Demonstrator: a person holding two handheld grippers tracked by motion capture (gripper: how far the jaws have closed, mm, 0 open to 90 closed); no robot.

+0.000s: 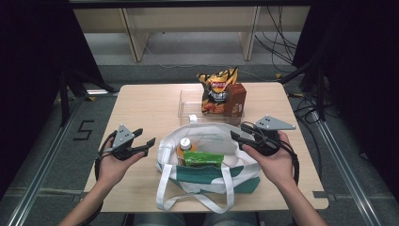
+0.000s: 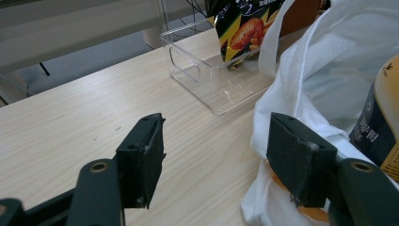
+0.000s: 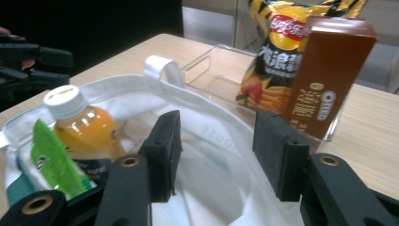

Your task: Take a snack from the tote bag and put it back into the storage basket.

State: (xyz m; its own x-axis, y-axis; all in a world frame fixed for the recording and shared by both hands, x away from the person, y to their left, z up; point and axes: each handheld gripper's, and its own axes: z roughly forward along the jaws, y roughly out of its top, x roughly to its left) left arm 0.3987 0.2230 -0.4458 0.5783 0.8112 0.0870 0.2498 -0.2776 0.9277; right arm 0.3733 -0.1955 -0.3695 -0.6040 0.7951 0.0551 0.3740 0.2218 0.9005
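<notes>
Right gripper (image 1: 236, 136) hovers over the far right rim of the tote (image 1: 207, 160), its jaws spread with nothing between them; in the right gripper view they frame the white fabric of the bag's mouth. Left gripper (image 1: 145, 140) rests in the left hand beside the tote's left edge, jaws also wide and empty.

Judging by the bin (image 1: 188, 101) behind the tote, which already holds a chip bag (image 1: 217, 92) and a brown box (image 1: 235, 99), the work looks like unpacking. Inside the tote sit a bottle (image 1: 185, 147) of orange drink with a white cap, and a green packet (image 1: 203, 158) lying just beside it, touching it.

Risks from here, as I judge them: the tote is limp and its rim folds inward, so a jaw could snag cloth or a strap instead of the goods. The bottle is round and smooth, and a grip low on its body may slip or tip it against the packet. The bin is light and clear; a knock while placing could shove it or topple the upright chip bag
</notes>
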